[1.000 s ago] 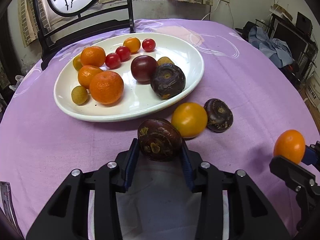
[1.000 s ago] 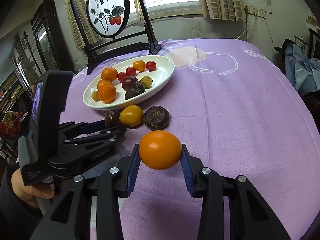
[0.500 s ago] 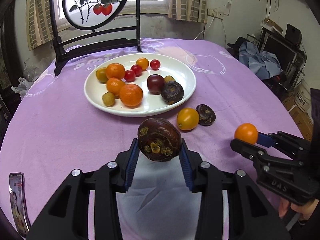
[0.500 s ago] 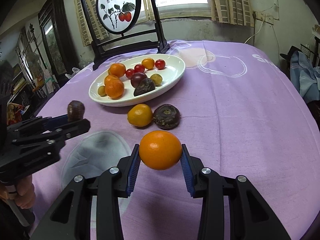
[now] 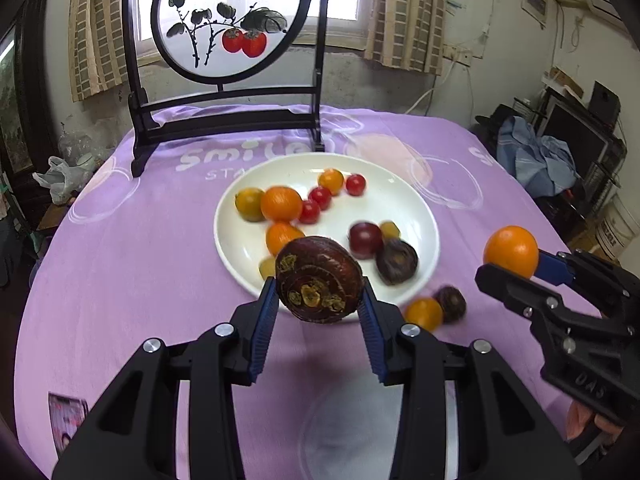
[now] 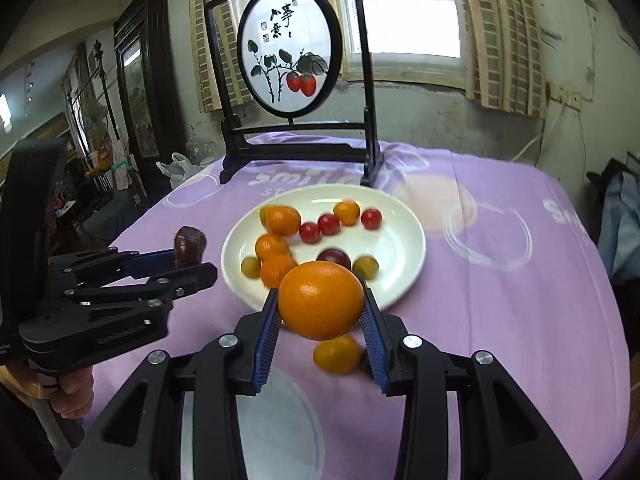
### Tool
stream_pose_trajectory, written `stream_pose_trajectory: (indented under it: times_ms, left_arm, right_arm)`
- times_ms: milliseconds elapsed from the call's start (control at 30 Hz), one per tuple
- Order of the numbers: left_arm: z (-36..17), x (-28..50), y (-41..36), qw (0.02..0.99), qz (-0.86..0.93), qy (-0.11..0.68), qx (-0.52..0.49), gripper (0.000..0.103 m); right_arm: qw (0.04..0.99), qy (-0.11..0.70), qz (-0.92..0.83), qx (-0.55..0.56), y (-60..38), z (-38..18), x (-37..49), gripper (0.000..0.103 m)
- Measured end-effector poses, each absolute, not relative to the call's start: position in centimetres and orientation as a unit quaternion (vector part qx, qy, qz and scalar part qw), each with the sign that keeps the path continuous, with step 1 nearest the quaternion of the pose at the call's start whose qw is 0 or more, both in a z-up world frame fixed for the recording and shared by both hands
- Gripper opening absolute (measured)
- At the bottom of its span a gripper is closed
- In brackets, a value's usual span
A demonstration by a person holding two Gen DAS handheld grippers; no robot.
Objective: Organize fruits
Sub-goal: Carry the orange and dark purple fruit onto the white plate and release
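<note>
Both fruits lifted; jaws clamp chestnut (image 5: 319, 280), orange (image 6: 321, 300).

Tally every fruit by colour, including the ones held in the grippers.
Orange fruits: 6
Red tomatoes: 3
Yellow-green fruits: 3
Purple plum: 1
Dark brown fruits: 3
Total: 16

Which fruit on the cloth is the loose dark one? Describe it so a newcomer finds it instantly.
Start at the white plate on the purple tablecloth. Just off its near right rim two fruits lie on the cloth, touching. The dark brown fruit is the right one, unlike its smooth yellow-orange neighbour.
</note>
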State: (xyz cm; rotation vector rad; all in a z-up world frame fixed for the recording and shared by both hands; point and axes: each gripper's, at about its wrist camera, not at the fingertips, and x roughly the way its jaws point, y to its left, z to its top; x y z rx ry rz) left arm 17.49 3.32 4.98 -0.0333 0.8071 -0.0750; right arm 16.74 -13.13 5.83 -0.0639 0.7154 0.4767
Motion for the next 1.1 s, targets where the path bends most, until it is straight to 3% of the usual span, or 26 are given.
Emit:
stream_pose_trajectory:
  times_ms: [533, 567, 667, 867, 1100]
  left_arm:
    - [-0.2, 27.6, 6.9, 0.896, 0.049, 0.439, -0.034, 0.04]
    - [-0.3, 27.7, 6.9, 0.896, 0.052, 0.44, -0.036, 0.041]
    - [-0.1, 27.8, 7.1, 0.898, 0.067, 0.433, -0.039, 0.063]
    - [1.7, 25.5, 8.3, 0.903, 0.097, 0.413, -0.06, 0.064]
    - [2.8, 20.5, 6.8, 0.907, 0.075, 0.412, -0.041, 0.07]
  right_arm:
    - [0.893, 0.387, 0.225, -0.036, -8.8, 1.4, 27.9, 0.041]
    - [0.891, 0.393, 0.227, -0.032, -8.7, 1.1, 28.3, 0.041]
    - [0.889, 0.402, 0.221, -0.019, -8.4, 0.6, 28.9, 0.052]
    - [0.899, 0.38, 0.219, 0.0, -10.2, 1.3, 26.7, 0.059]
    - [0.901, 0.38, 0.211, -0.011, -12.8, 1.7, 22.2, 0.06]
